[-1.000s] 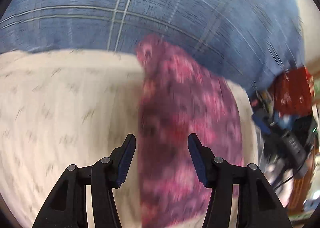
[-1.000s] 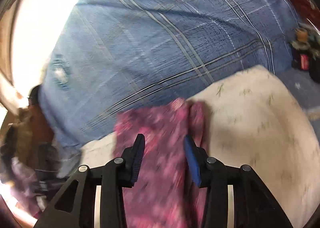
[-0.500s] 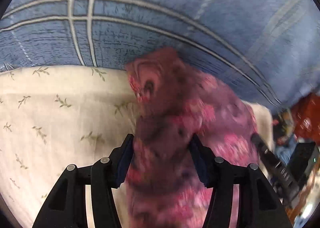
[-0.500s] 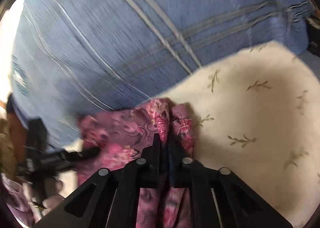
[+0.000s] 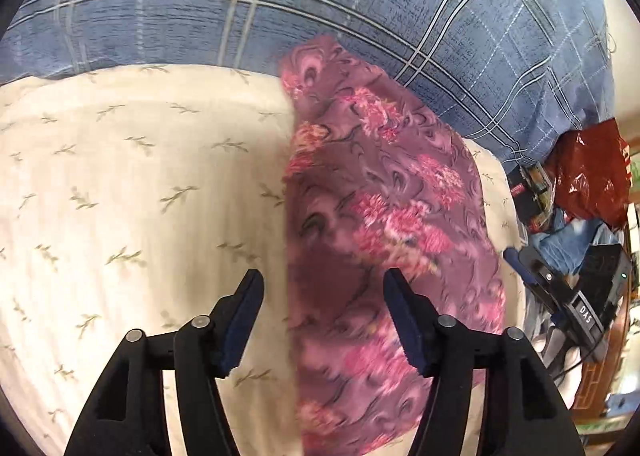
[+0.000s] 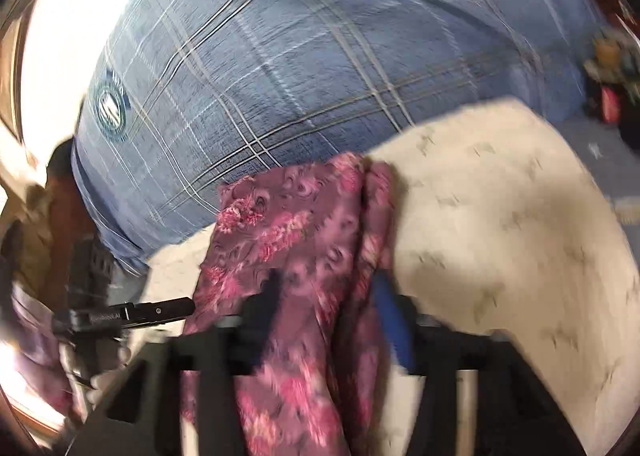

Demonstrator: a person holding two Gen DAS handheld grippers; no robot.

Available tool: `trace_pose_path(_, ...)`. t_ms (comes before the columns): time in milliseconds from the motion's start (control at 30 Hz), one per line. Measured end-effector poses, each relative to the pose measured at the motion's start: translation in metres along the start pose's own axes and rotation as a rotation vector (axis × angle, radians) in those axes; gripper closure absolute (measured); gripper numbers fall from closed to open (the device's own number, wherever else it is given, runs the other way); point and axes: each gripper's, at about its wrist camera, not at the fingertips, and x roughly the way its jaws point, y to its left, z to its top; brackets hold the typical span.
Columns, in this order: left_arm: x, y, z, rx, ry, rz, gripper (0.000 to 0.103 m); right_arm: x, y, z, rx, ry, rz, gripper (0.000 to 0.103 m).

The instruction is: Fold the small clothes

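A small purple garment with pink flowers [image 5: 384, 208] lies as a long folded strip on a cream cloth with a leaf print [image 5: 132, 184]. It also shows in the right wrist view [image 6: 304, 256]. My left gripper [image 5: 322, 296] is open above the garment's near left edge, holding nothing. My right gripper [image 6: 326, 296] is open over the garment's near part, blurred, with the cloth lying between and under its fingers. The left gripper's tip [image 6: 160, 310] shows at the left in the right wrist view.
A blue plaid bedspread [image 5: 320, 4] lies beyond the cream cloth. At the right of the left wrist view sit a red bag [image 5: 588, 176] and dark clutter [image 5: 580, 280]. The cream cloth [image 6: 500, 224] stretches to the right in the right wrist view.
Both grippers had closed on the garment half a second ago; now both are open and pulled back. The garment lies flatter and longer on the cream cloth.
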Motion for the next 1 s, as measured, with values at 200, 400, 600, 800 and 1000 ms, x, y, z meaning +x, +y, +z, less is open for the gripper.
trace_pose_path(200, 0.018, 0.014, -0.01, -0.078, 0.047, -0.107, 0.024, 0.011, -0.008, -0.02, 0.091, 0.015, 0.138, 0.036)
trace_pose_path(400, 0.045, -0.007, -0.005, -0.062, 0.065, -0.112, 0.03, 0.026, 0.021, -0.016, 0.023, 0.007, 0.091, 0.043)
trace_pose_path(600, 0.028, -0.019, -0.009, -0.022, 0.002, -0.049, 0.073, 0.007, 0.033, -0.025, -0.061, -0.057, 0.028, 0.079)
trace_pose_path(800, -0.014, -0.028, -0.035, 0.053, -0.058, 0.033, 0.075, -0.017, 0.066, -0.041, -0.131, -0.1, 0.024, 0.079)
trace_pose_path(1000, -0.069, -0.006, -0.072, 0.054, -0.105, 0.015, 0.075, -0.03, 0.1, -0.073, -0.17, -0.089, 0.064, 0.079)
